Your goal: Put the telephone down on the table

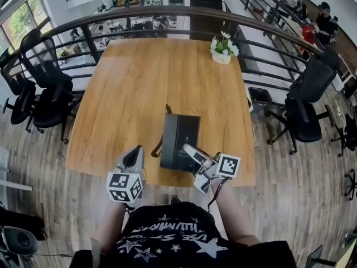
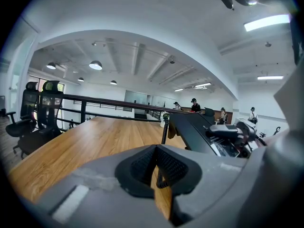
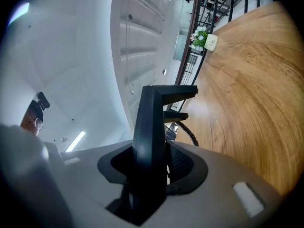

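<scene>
The black telephone (image 1: 179, 141) hangs tilted over the near part of the wooden table (image 1: 139, 82), and my right gripper (image 1: 191, 151) is shut on its near edge. In the right gripper view the dark body (image 3: 151, 122) stands up between the pads, at the right gripper (image 3: 149, 167). Its coiled cord (image 2: 165, 127) dangles toward the tabletop. My left gripper (image 1: 135, 154) is at the table's front edge, left of the telephone, holding nothing. Seen in the left gripper view, the left gripper (image 2: 154, 165) has its pads together, and the telephone (image 2: 194, 129) shows to its right.
A white pot of flowers (image 1: 223, 52) stands at the table's far right corner. Black office chairs sit on the left (image 1: 44, 88) and right (image 1: 309, 105). A dark railing (image 1: 167, 13) curves behind the table. People stand beyond it at the upper right.
</scene>
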Tool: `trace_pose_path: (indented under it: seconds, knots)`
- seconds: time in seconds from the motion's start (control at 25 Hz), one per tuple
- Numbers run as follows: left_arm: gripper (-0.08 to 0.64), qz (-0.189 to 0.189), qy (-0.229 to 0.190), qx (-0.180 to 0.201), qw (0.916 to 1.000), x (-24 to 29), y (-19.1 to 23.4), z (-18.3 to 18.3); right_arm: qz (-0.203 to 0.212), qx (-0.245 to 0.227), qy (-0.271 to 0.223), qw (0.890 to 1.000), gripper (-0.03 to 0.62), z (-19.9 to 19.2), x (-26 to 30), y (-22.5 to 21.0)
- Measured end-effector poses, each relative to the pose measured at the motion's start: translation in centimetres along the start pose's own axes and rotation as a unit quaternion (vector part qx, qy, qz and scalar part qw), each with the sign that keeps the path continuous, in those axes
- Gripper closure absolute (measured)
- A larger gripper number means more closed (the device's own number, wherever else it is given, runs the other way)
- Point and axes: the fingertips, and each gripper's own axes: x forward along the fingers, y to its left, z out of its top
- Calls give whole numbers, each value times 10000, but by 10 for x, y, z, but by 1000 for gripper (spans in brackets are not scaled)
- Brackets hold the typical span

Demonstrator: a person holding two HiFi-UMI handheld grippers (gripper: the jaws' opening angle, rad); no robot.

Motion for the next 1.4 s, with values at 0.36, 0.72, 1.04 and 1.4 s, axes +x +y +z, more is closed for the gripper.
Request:
trace_pose_path:
  seconds: [0.36,0.72,1.04,1.4]
  knots:
    - [558,17,21,38,10000,47,-4,28,2,11,56,10000,423,56,15,-21]
    - [558,-356,32,81,9993,107,13,51,-128,93,-100,9998,423,89,47,-49]
    - [558,-664,-6,170,9976,166,23,77,-385,89,-261,9989,423,129,61,-83]
    - [558,-838,38,169,9963,216,45,87,-651,7,-264,9975,423,167,81,-125]
